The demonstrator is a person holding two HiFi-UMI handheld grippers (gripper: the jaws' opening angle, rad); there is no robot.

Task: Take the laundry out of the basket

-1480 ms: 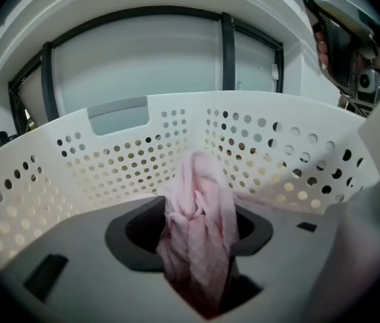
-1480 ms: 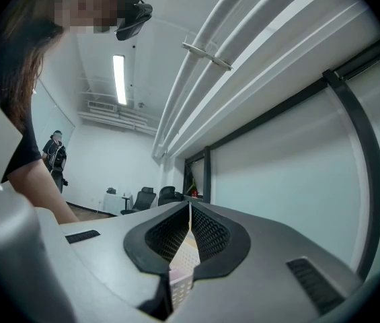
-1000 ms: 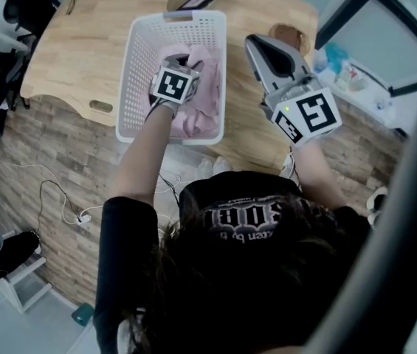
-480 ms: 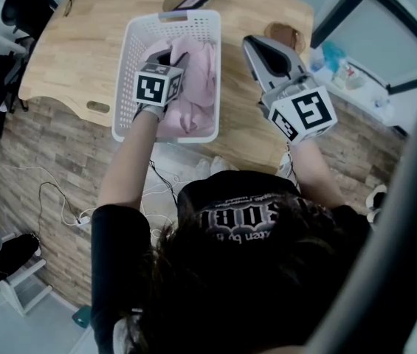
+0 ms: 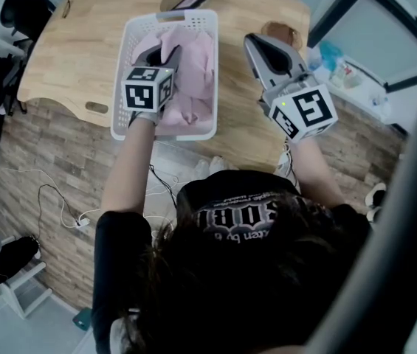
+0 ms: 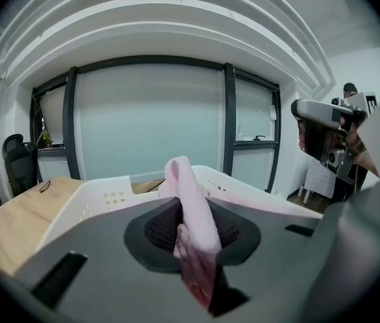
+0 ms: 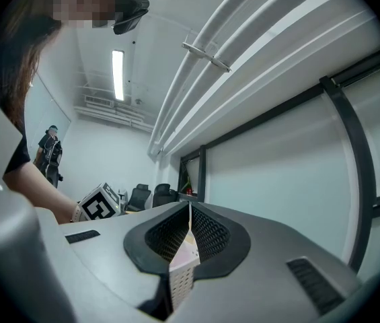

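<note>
The pink garment [image 5: 193, 72] lies heaped in the white basket [image 5: 131, 57], which stands on the wooden desk [image 5: 75, 50] with its near end close to the desk's near edge. One fold is raised above the rim. The left tongs [image 5: 162, 50] have just been closing and are clenched on that fold, with pink cloth filling the gap between the pads.

The hold takes in only a narrow ridge of fabric. In my judgement, the cloth could slide out of the pads as the weight of the rest comes onto it. The trailing part could also catch on the rim and drag or tip the light basket toward the desk's edge, since nothing steadies it. The right tongs [image 5: 256, 46] hang beside the basket, clenched on nothing and touching neither it nor the cloth.

The gripped fold stands roughly upright out of the tongs, its top leaning slightly left in the left gripper view and its tail hanging down toward the camera. The heap's long axis follows the basket's length, away from the person.
</note>
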